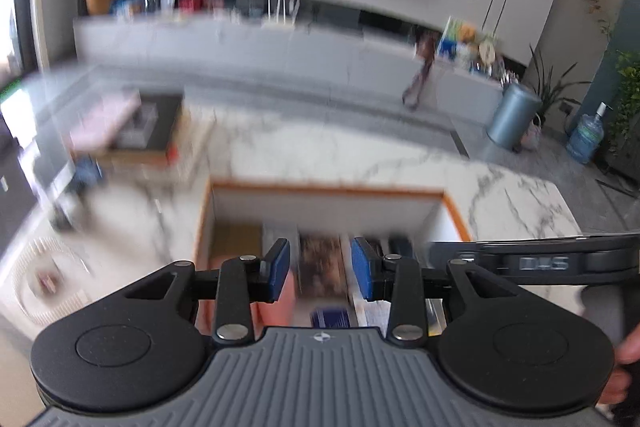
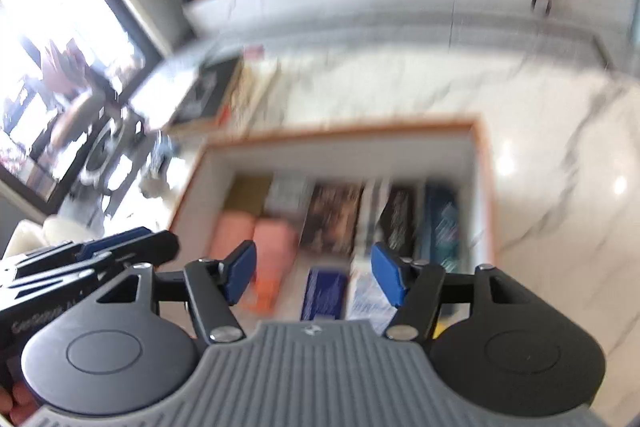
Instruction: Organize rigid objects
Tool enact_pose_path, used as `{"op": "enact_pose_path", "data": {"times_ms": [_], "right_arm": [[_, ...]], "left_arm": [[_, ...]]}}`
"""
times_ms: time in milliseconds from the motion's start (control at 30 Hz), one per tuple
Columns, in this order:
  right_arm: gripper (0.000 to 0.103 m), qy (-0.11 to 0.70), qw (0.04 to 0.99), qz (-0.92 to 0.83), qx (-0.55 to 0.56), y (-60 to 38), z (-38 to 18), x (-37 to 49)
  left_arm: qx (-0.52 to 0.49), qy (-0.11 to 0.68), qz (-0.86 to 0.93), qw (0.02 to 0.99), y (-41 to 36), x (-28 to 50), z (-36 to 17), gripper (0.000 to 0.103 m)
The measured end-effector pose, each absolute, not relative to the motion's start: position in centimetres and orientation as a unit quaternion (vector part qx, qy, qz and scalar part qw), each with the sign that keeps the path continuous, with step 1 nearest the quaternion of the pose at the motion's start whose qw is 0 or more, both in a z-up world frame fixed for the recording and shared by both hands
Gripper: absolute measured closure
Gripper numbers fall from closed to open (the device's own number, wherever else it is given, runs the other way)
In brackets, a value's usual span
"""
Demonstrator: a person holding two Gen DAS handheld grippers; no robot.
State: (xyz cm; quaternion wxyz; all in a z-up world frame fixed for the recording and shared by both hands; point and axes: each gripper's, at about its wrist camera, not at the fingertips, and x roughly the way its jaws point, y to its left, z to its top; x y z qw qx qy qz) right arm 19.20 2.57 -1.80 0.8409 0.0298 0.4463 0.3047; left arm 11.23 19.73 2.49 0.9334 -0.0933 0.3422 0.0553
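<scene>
A white box with an orange rim (image 2: 476,163) stands on the marble table and holds several upright books, among them a brown one (image 2: 332,219), a teal one (image 2: 440,223) and a small blue one (image 2: 324,291), plus pink items (image 2: 256,239) at its left. The same box (image 1: 328,193) shows in the left wrist view. My left gripper (image 1: 320,271) is open and empty above the box. My right gripper (image 2: 314,273) is open and empty above the books. The left gripper also shows at the left of the right wrist view (image 2: 100,255). Both views are blurred.
A stack of books or boxes (image 1: 136,131) lies at the table's far left. A white slatted dish (image 1: 44,279) sits at the near left. Beyond the table are a long grey cabinet (image 1: 248,43), a metal bin (image 1: 514,115) and plants.
</scene>
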Motion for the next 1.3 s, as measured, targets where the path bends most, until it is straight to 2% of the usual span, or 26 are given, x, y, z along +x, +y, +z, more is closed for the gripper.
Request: {"op": "enact_pose_path", "data": {"times_ms": [167,200,233,267,333,367,500,733,967,1300], "right_arm": [[0.023,0.349,0.893,0.282,0.022,-1.3,3.5,16.0],[0.017,0.333,0.9,0.279,0.021,-1.8,4.2,15.2],[0.014,0.32,0.906,0.277,0.018,-2.4,4.9,14.4],[0.01,0.308,0.911,0.275,0.015,-2.8,5.4,13.6],[0.006,0.286,0.92,0.269,0.006,-3.4,6.1,12.2],[0.002,0.28,0.922,0.266,0.003,-3.6,6.3,11.6],[0.002,0.278,0.923,0.265,0.013,-4.4,5.8,9.8],[0.002,0.301,0.928,0.219,-0.005,-4.3,3.1,7.9],[0.002,0.371,0.907,0.198,0.015,-4.6,-0.2,7.9],[0.002,0.366,0.911,0.191,-0.012,-4.6,-1.0,6.9]], "left_arm": [[-0.049,0.283,0.073,0.955,17.2,9.6,5.6,0.058],[-0.04,0.269,0.075,0.959,16.7,9.1,6.1,0.052],[-0.033,0.257,0.079,0.963,16.3,8.6,6.4,0.04],[-0.03,0.245,0.081,0.966,16.0,8.1,6.7,0.033],[-0.033,0.226,0.085,0.97,15.4,7.1,7.0,0.02],[-0.033,0.227,0.088,0.969,15.2,6.8,7.0,0.017],[-0.036,0.244,0.115,0.962,14.3,5.7,6.2,0.008],[-0.039,0.322,0.149,0.934,13.8,4.6,3.8,0.007],[-0.053,0.366,0.158,0.916,14.5,3.1,1.4,0.007],[-0.055,0.39,0.144,0.908,14.0,3.7,0.0,0.007]]}}
